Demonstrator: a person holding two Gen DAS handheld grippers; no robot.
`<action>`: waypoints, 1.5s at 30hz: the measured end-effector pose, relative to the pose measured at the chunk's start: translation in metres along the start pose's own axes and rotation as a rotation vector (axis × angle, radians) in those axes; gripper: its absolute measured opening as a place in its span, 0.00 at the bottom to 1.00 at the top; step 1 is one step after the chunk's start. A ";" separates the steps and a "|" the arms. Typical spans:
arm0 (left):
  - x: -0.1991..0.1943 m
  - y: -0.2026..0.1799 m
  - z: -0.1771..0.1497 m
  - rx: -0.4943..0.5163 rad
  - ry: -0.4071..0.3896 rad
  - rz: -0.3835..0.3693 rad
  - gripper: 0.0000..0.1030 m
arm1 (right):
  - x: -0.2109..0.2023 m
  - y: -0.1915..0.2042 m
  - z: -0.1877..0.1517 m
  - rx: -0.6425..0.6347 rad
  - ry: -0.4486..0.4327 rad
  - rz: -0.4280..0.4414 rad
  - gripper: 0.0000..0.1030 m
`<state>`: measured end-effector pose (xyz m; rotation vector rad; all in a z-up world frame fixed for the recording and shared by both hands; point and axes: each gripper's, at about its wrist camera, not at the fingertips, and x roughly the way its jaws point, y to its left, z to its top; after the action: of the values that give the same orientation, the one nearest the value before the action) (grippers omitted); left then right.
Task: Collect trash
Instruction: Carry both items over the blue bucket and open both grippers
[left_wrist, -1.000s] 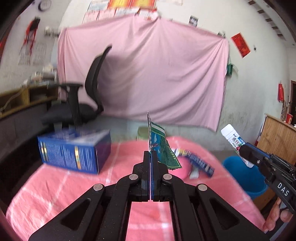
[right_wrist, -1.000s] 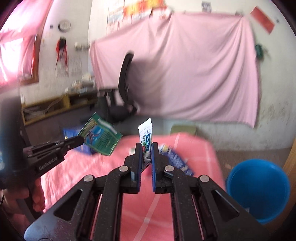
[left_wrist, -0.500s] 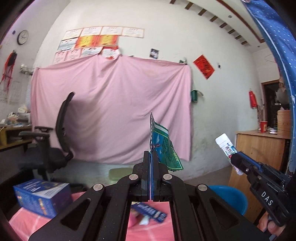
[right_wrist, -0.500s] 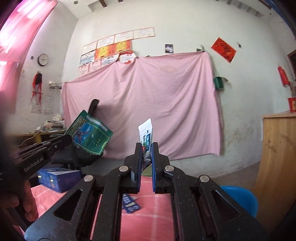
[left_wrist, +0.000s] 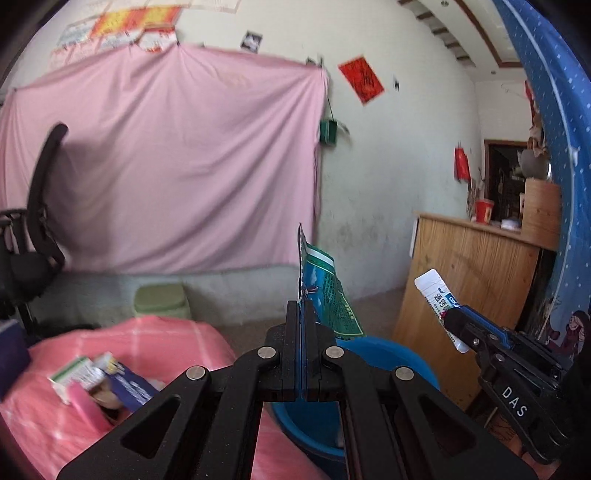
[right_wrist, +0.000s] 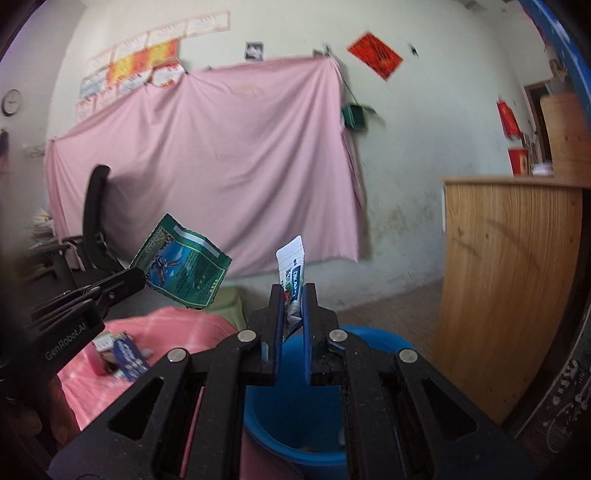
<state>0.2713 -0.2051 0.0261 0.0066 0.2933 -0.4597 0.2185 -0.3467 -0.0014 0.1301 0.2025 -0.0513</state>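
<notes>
Two tools loaded: your left tool (left_wrist: 303, 310) pinches the green snack wrapper (left_wrist: 325, 291), your right tool (right_wrist: 291, 299) clamps the squeezed toothpaste tube (right_wrist: 291, 273), both held above the blue bucket (right_wrist: 314, 417), apparently for dropping.

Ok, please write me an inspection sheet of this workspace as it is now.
Surface: pink checked cloth, wrinkled.
Job's things: green wrapper and white tube held up; blue bucket below, beside the cloth.
Clutter: small boxes and packets on the cloth.
Grippers: left gripper shut on the green wrapper; right gripper shut on the white tube, jaws slightly apart.
Cables: nothing seen.
Surroundings: pink sheet on wall, office chair, wooden counter.
</notes>
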 end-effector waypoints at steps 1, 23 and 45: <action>0.014 -0.005 -0.002 -0.002 0.041 0.000 0.00 | 0.005 -0.006 -0.006 0.014 0.032 -0.005 0.32; 0.128 -0.005 -0.023 -0.178 0.476 -0.060 0.00 | 0.090 -0.071 -0.059 0.269 0.409 -0.061 0.35; 0.053 0.044 -0.006 -0.132 0.236 0.061 0.37 | 0.064 -0.037 -0.021 0.207 0.210 0.011 0.88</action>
<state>0.3344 -0.1889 0.0026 -0.0588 0.5535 -0.3782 0.2747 -0.3828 -0.0396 0.3437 0.4066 -0.0479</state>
